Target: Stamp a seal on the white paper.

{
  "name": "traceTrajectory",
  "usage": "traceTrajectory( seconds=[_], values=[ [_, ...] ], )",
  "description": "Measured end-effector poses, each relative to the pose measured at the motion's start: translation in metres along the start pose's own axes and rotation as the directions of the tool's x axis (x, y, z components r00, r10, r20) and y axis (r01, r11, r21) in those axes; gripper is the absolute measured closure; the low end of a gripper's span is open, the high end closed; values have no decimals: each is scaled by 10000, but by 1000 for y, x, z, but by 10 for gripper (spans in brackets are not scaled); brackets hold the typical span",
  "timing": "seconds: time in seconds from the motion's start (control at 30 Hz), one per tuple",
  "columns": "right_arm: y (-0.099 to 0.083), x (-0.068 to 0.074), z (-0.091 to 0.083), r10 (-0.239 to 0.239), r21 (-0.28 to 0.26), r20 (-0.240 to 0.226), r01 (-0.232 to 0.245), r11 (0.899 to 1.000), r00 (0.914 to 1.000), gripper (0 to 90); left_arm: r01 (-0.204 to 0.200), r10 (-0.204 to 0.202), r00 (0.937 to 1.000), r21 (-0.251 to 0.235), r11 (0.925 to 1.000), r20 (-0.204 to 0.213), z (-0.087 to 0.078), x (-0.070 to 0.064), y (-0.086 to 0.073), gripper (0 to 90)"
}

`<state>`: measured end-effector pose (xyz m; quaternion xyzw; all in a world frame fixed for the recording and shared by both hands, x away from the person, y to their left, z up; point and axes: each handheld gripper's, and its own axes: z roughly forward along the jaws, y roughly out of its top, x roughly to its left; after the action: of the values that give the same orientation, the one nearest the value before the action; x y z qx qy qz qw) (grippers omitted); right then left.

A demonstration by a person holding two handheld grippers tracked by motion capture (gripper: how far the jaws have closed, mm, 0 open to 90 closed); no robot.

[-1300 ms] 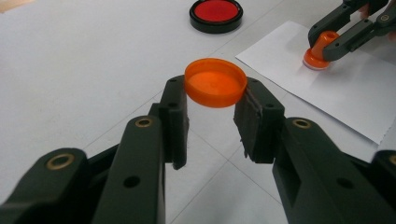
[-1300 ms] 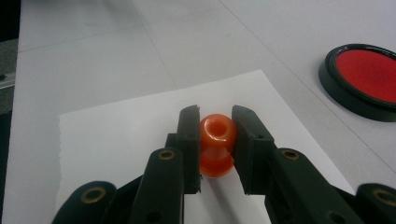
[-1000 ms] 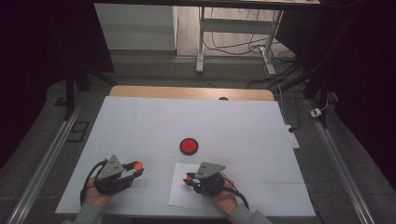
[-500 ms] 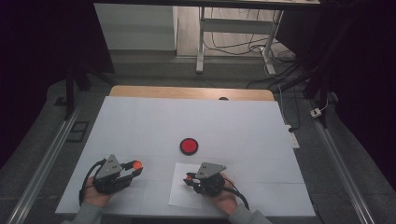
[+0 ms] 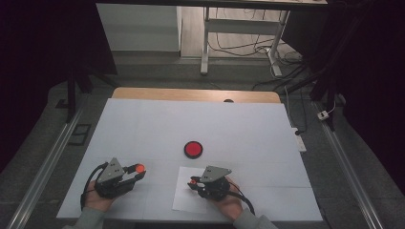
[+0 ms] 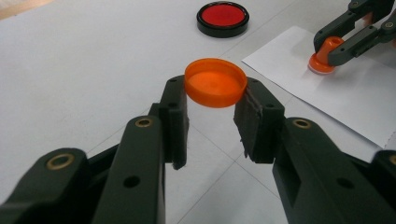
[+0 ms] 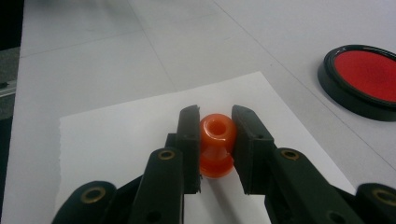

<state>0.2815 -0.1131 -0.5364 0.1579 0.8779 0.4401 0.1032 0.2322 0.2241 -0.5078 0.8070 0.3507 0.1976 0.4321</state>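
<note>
Lifted slightly: orange cap in left claw; right claw clamping orange stamp on paper. Risk: cap slipping, rim-only grip.

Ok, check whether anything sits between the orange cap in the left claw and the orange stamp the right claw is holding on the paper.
Nothing visible does. The orange cap and the orange stamp have only bare table and paper sheet between them; the red ink pad sits off to the side.
</note>
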Motion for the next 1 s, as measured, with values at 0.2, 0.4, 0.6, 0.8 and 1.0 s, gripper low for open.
traceTrajectory(
  seconds=[0.2,0.4,0.6,0.8,1.0],
  values=[
    [1,-1,-1,192,-12,106,-192,9998,9998,722,15,-15,10000,-49,10000,29,0,0,1,640],
    [9,-4,-14,404,-815,70,-397,9959,9992,722,63,-63,10000,-78,9999,6,-1,1,0,640],
    [12,-6,-22,452,-1000,-31,-453,9940,9990,722,72,-72,10000,-74,9999,17,-1,1,0,640],
    [13,-15,-32,905,-1371,-58,-905,9864,9959,722,58,-58,10000,-48,10000,30,0,0,0,640],
    [14,-22,-40,1125,-1650,-83,-1124,9799,9936,722,43,-43,10000,-25,10000,54,0,0,-1,640]
  ],
)
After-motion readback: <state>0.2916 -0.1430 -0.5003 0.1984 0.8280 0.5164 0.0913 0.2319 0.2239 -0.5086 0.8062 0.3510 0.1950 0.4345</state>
